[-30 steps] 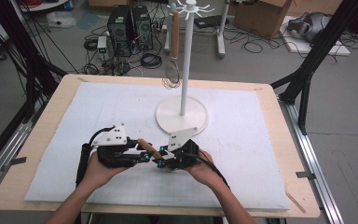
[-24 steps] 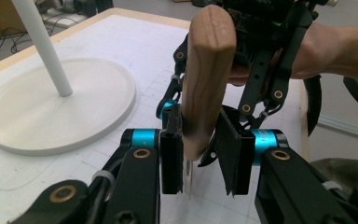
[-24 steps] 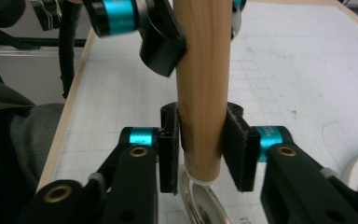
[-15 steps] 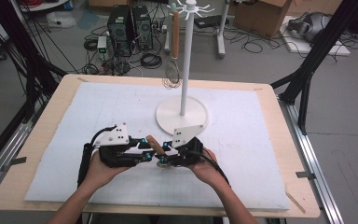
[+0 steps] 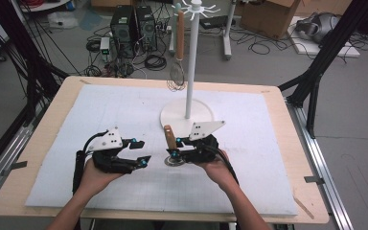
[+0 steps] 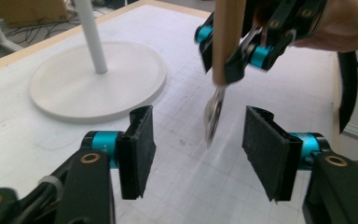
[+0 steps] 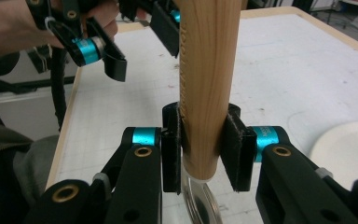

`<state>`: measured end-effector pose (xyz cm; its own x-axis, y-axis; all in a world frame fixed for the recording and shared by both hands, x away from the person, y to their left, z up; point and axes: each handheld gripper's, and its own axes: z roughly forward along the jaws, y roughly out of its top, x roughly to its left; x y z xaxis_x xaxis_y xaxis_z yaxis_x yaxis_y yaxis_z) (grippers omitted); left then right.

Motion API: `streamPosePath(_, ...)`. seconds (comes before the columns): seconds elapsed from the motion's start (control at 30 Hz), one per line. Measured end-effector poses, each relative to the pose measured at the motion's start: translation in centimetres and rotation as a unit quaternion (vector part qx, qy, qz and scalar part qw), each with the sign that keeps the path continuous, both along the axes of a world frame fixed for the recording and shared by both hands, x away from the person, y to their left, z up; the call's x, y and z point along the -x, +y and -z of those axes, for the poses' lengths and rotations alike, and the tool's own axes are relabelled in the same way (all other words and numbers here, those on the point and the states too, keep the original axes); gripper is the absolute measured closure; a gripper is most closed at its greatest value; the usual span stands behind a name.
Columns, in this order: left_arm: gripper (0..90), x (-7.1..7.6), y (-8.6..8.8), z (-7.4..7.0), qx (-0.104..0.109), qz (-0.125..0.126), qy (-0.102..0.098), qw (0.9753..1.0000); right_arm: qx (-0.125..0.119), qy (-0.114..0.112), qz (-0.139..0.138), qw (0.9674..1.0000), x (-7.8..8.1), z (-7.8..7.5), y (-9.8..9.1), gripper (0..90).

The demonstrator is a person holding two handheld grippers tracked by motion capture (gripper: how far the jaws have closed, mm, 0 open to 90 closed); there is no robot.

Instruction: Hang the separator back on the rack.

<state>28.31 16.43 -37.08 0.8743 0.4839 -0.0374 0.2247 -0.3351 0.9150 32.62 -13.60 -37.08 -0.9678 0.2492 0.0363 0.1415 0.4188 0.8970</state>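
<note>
A utensil with a wooden handle (image 5: 169,136) and a metal loop head (image 5: 174,161) stands almost upright near the table's front middle. My right gripper (image 5: 175,149) is shut on the lower handle (image 7: 205,93), its pads (image 7: 235,149) pressing both sides, with the metal head (image 7: 199,201) below. My left gripper (image 5: 141,152) sits just to the left and is open. Its jaws have just been opening and nothing touches its pads (image 6: 137,149). The left gripper view has the handle (image 6: 227,37) and metal head (image 6: 213,114) beyond the gap, held by the right gripper (image 6: 242,46). The left gripper (image 7: 135,37) lies past the handle in the right gripper view.
A white hanging stand (image 5: 190,62) rises from a round base (image 5: 172,115) behind the grippers. A wooden-handled whisk (image 5: 177,76) hangs from its top. A white mat (image 5: 100,110) covers the wooden table. Cables, computer cases and boxes lie on the floor beyond the table.
The left gripper's jaws have opened and let go of the wooden handle. The right gripper has shifted slightly right and up with the utensil, whose handle now stands more upright.
</note>
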Motion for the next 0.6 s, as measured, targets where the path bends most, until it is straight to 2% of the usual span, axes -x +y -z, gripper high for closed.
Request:
streamPosePath(0.13, 36.5, -0.2, 0.7, 0.6, -0.002, -0.012, 0.008, 0.9999, -0.013, 0.004, 0.012, 0.9998, -0.3, -0.5, -0.7, 71.7)
streamPosePath(0.37, 30.9, -0.7, 2.0, 1.2, -0.001, -0.036, 0.018, 0.9992, -0.022, 0.005, 0.028, 0.9993, -1.1, -1.8, -1.9, 71.7)
streamPosePath(0.6, 26.2, -1.1, 3.0, 1.6, -0.006, -0.056, 0.02, 0.9982, -0.033, 0.012, 0.038, 0.9987, -2.2, -2.8, -2.7, 71.7)
